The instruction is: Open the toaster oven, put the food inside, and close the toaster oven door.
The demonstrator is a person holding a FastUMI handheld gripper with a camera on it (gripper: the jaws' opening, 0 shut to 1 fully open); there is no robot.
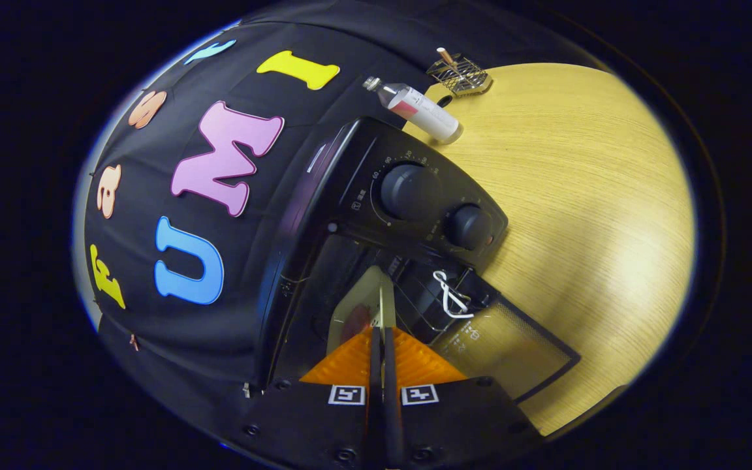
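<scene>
Fingers of the hand-held gripper [382, 339] are pressed almost together, pinching the edge of a thin pale plate [360, 307] that carries a dark reddish piece of food [356, 321]; the plate stands nearly edge-on between them. Whether both fingers truly bear on it is hard to tell, but the gap between them is a mere slit with the plate's rim in it.

Straight ahead, at twelve o'clock from the fingertips, the black toaster oven [350, 215] stands on a light wooden tabletop [585, 196], and the whole scene appears tilted in this gripper view. The plate and food sit at the mouth of the oven's dark cavity, just beyond the fingertips. The oven door [506, 346] is open, folded down at about three o'clock from the fingers, its glass pane lying flat over the tabletop. A white wire loop [451, 295] hangs near the door's hinge side, at about one o'clock from the fingertips.

Two round knobs [410, 190] sit on the oven's control panel beyond the cavity. Farther off, at roughly one o'clock, a small bottle [418, 108] lies on its side at the tabletop's far edge, and just past it rests a small wire rack [459, 75] with a stick-like thing on top.
</scene>
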